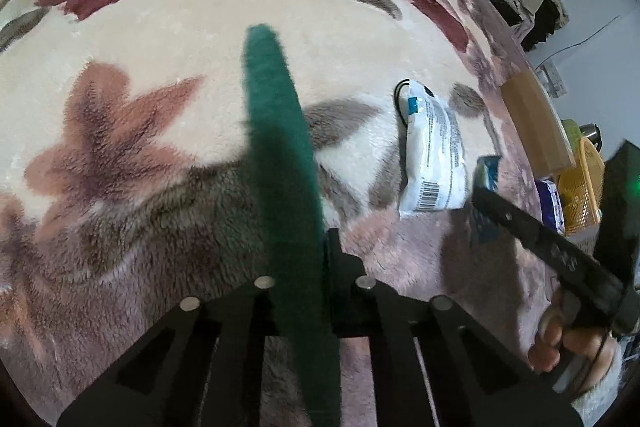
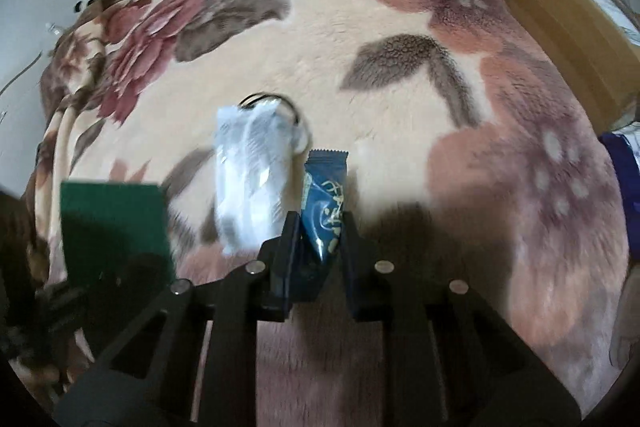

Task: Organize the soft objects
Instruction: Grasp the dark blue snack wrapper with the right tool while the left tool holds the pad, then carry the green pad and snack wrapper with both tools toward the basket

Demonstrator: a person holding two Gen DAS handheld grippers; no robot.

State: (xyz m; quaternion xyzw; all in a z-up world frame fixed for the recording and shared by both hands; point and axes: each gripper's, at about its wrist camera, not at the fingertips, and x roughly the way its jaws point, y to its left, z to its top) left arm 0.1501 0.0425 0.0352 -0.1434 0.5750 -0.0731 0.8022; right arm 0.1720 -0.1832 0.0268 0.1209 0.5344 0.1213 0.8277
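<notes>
Two grips: both clamped.
Left gripper (image 1: 320,247): pinches green pad (image 1: 280,131) edge-on, lifted for sorting.
Right gripper (image 2: 320,227): nips blue packet (image 2: 325,195) beside white pouch (image 2: 250,179).

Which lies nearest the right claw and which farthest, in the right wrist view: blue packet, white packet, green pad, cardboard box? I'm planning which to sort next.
1. Blue packet: between the right claw's fingers, gripped.
2. White packet: just left of it, on the floral blanket.
3. Green pad: farther left, held by the other claw.
4. Cardboard box: far upper right, at the blanket's edge.
</notes>
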